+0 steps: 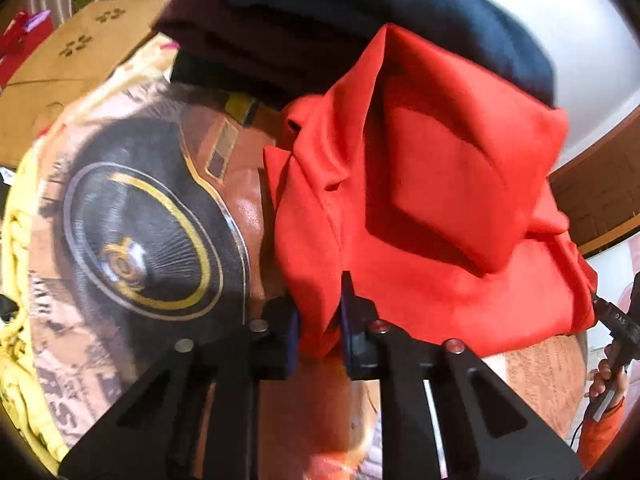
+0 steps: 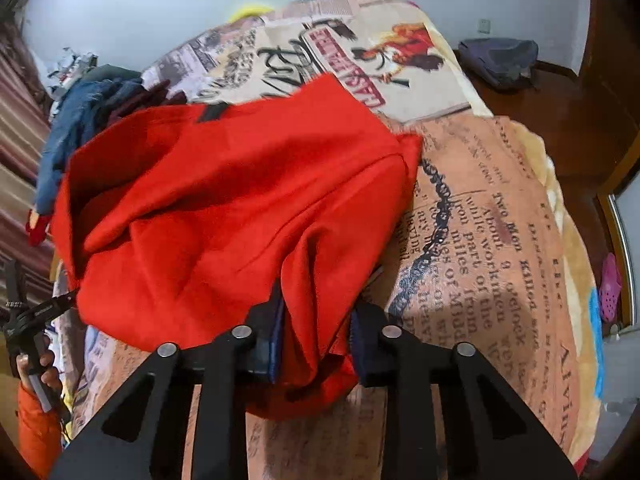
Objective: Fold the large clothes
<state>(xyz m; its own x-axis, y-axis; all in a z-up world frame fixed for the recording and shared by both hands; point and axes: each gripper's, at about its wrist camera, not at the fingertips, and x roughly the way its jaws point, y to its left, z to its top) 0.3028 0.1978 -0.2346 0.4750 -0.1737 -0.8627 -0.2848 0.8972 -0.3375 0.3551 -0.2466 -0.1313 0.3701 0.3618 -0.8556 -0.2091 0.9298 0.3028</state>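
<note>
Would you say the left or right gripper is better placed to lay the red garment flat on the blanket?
Right, probably. Both grippers pinch the red garment, but the right gripper faces open blanket, while the left gripper faces a pile of dark clothes.

Both wrist views close over the bed [image 2: 500,216], facing inward from opposite ends, sharing the red garment [image 1: 432,216] [image 2: 224,216].

newsprint blanket [image 2: 500,240] reading "two men killed", "miles of", "workmen" (other print blurred)

Pale wall [image 2: 120,20], dark wooden floor [image 2: 560,92], perhaps a striped curtain [image 2: 16,128] at left.
</note>
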